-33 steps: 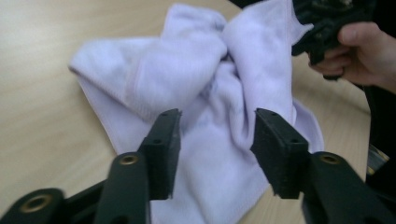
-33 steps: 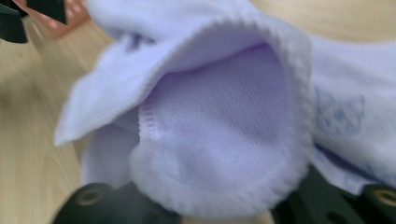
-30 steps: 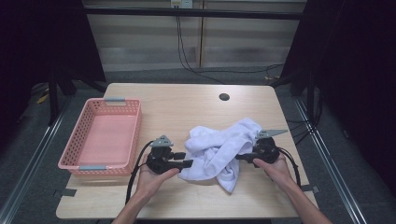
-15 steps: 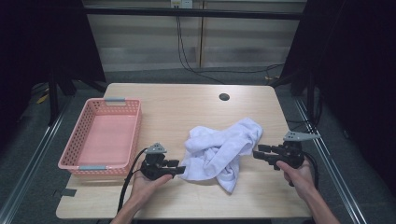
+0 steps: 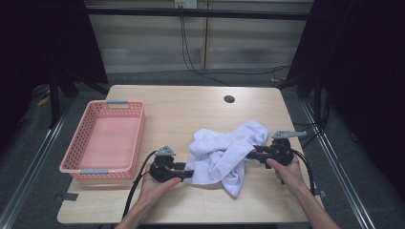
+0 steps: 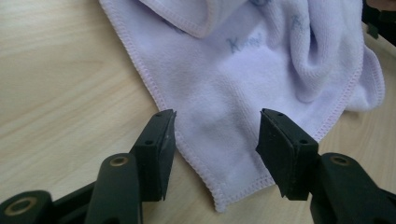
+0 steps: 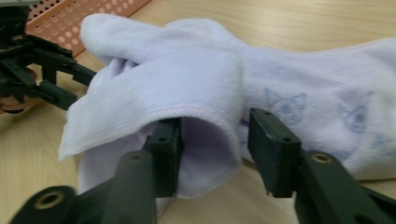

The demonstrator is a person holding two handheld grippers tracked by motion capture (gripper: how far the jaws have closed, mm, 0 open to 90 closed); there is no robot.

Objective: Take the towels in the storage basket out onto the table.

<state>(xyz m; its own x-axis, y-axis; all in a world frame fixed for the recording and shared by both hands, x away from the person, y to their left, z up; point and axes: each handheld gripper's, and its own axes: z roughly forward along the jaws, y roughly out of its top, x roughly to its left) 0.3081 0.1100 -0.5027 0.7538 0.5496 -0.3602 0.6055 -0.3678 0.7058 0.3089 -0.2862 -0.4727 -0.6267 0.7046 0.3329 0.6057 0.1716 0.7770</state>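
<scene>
Towel (image 5: 224, 153) crumpled, long axis left-right

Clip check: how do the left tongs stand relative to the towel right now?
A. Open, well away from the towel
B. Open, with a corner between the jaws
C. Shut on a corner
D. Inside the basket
B: the left tongs are open, jaws either side of a towel corner lying flat on the table.

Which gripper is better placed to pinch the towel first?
Probably the left gripper: its open jaws straddle a flat hemmed corner of the crumpled white terry towel on the wooden table. The right gripper, also open, faces a bulky fold.
</scene>
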